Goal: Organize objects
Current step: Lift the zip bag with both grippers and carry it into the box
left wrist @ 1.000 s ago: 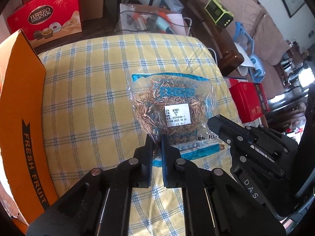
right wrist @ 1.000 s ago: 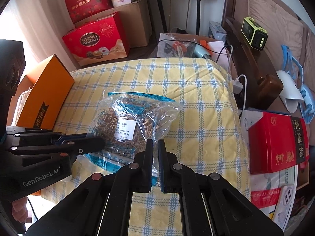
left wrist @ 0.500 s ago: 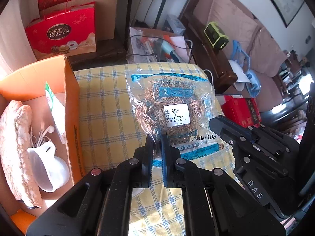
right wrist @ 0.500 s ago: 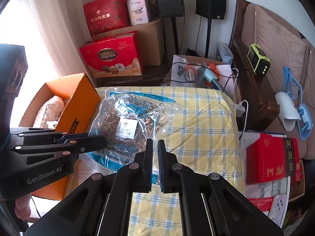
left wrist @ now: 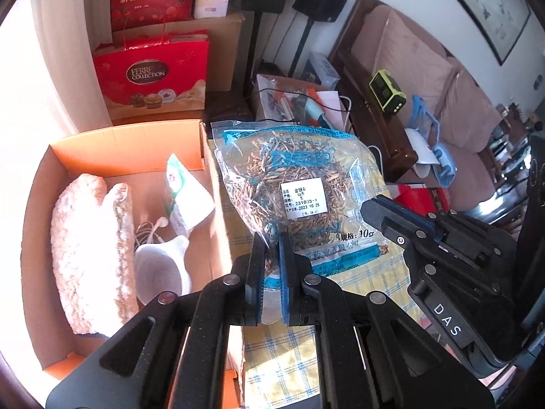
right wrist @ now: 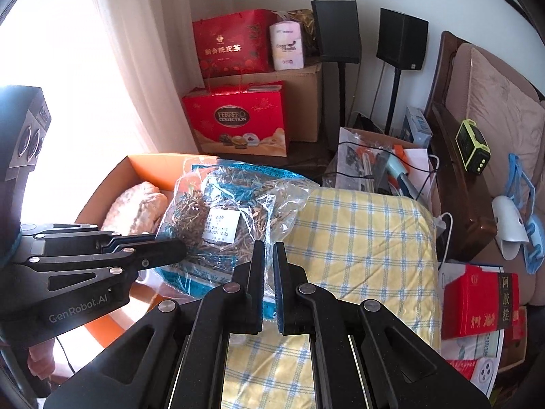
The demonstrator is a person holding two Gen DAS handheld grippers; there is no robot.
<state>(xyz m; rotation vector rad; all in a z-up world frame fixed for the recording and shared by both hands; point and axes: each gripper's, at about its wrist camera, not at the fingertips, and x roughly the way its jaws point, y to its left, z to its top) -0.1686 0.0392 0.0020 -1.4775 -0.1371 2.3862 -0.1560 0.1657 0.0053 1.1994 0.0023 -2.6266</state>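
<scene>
I judge this to be the carry step: the bag of dried herbs [left wrist: 293,184] is lifted off the checked cloth [right wrist: 361,235] and hangs at frame centre in both views, its upper left corner over the rim of the orange box [left wrist: 126,146] that fills the left half of the left wrist view.

The next move, as I read it, calls for swinging both grippers further left together, so the slack plastic does not twist, then lowering it into the box beside the white jug [left wrist: 160,266] and fluffy mitt [left wrist: 88,248].

My left gripper [left wrist: 271,262] has its jaws nearly closed, pinching the bag's lower edge. My right gripper [right wrist: 269,272] is likewise nearly closed on the bag's lower right edge.
</scene>
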